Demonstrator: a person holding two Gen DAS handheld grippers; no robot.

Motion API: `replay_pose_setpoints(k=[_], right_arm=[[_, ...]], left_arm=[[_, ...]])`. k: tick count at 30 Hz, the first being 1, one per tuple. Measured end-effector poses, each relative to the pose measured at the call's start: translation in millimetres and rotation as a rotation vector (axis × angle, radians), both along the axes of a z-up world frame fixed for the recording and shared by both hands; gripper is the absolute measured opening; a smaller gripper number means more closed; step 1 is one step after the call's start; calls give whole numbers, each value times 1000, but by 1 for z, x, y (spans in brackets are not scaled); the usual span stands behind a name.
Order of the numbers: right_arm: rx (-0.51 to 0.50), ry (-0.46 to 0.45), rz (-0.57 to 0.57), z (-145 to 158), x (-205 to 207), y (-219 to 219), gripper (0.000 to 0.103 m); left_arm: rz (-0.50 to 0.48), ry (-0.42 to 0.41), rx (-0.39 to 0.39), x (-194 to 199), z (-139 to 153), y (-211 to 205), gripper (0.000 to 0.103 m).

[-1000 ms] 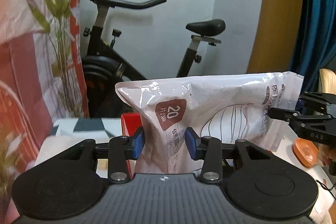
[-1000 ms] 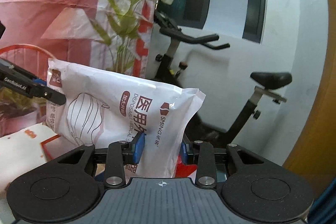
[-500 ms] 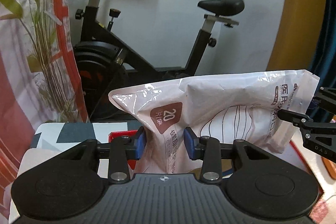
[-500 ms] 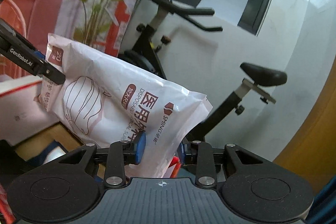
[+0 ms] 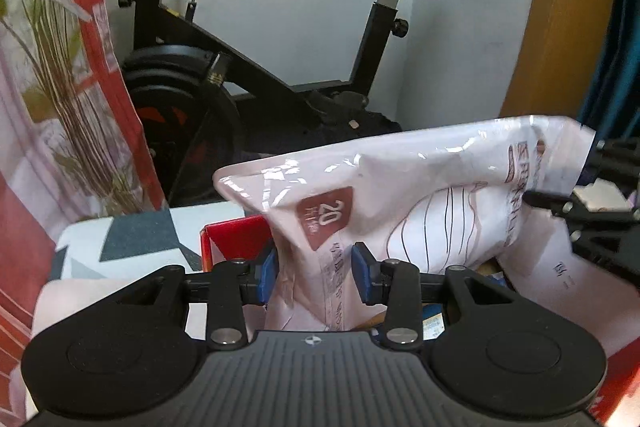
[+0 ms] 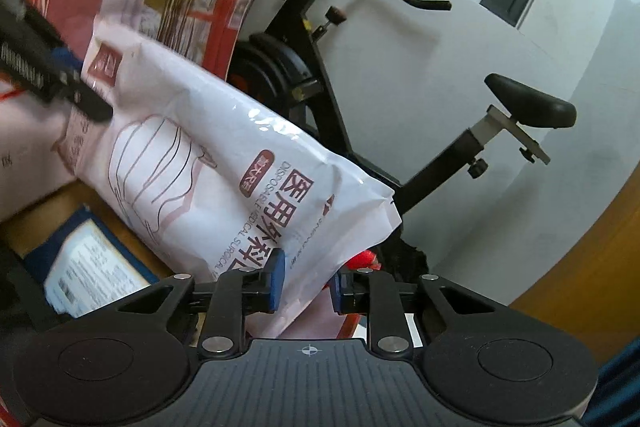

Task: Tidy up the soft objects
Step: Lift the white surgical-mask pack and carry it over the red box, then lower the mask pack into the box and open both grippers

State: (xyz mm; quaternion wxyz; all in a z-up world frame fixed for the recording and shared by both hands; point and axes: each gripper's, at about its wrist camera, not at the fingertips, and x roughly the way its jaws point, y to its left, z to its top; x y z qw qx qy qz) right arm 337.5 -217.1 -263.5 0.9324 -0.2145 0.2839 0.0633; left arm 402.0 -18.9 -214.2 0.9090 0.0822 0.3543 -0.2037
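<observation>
Here the pack of disposable masks (image 5: 420,195) hung between both grippers, apparently to keep it taut above the red box (image 5: 232,231). Left gripper (image 5: 314,269) fingers pinched one end; right gripper (image 6: 306,285) fingers were closing on the other. An exercise bike (image 5: 248,67) stood behind; a blue booklet (image 6: 88,267), somewhat blurred, lay beneath.

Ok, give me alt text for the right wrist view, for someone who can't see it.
A white bag of disposable masks is held slanting between two grippers: the right gripper, its jaws closing, pinches the bag's near end, and the left gripper grips the far end. Behind stands a black exercise bike against a white wall, with a blue-edged package lying below the bag.
</observation>
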Motion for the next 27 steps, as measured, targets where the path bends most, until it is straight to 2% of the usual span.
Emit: replay_pose_setpoints(k=[2,8,10,11,14,21,24,27], right_arm=[[-10,9,-3,-5,0,2,19],[-15,18,-11,-11,1,4,17],[-22,21,-4,-11,1,5,17],[-25,28,-2,-11,1,5,17],[-27,61,5,-13,3,5,17],[-35,78,12,-14,11,5,17],[-23,85,-1,-11,13,2,21],[-5,63,-21,-7,12,-2,33]], left_arm=[[18,-8,-34,0,6,10,42],[59,-51,-52,-2,23,24,40],[53,-52,-28,-1,22,18,22],[46,-47,-12,0,20,15,20],[31,-32,14,2,11,3,19],[6,-19,13,0,5,-11,19],[10,-15,7,-1,5,-10,19],[15,-21,10,-3,6,-9,20]])
